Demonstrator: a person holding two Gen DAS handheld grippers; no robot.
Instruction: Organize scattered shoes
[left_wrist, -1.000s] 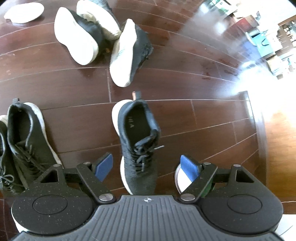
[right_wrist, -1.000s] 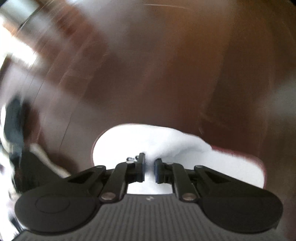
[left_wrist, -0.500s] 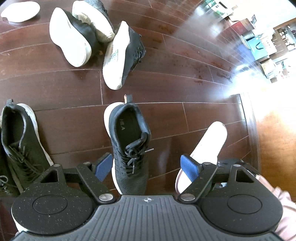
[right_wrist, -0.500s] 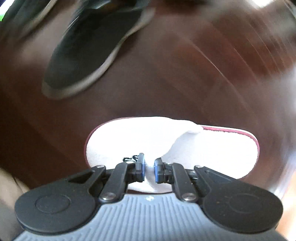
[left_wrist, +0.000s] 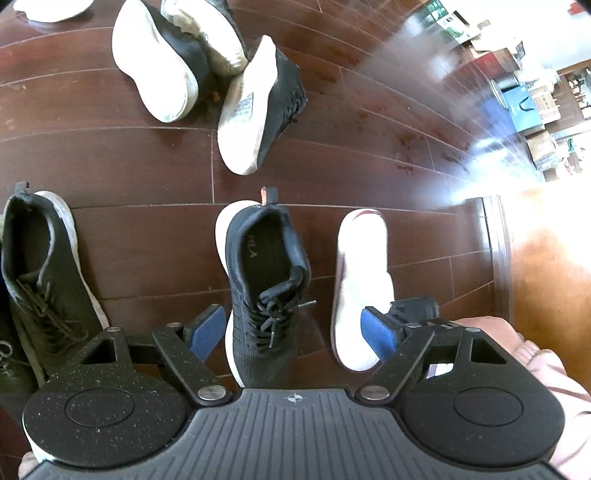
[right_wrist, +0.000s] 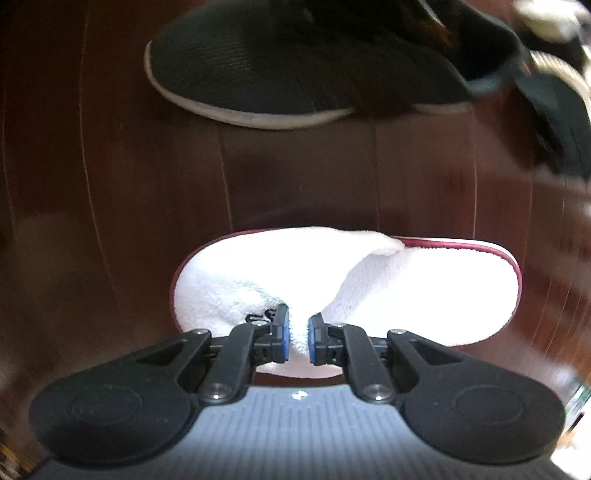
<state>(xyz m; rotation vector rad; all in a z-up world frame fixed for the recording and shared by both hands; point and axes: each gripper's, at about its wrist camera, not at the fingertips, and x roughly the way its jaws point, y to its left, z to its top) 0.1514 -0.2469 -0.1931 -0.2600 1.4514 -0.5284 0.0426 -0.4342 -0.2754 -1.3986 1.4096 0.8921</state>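
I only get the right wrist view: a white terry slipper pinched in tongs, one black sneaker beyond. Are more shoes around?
Observer: Yes, three black mesh sneakers with white soles lie tipped in a heap farther out.
Operator: Any standing properly?
Observer: A black lace-up sneaker stands upright at the left edge.
Operator: And the other tongs?
Observer: The left tongs are open, aimed at a second upright black sneaker beside the white terry slipper, gripping nothing.

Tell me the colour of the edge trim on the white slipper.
Dark red piping around the white slipper, clearest in the right wrist view.
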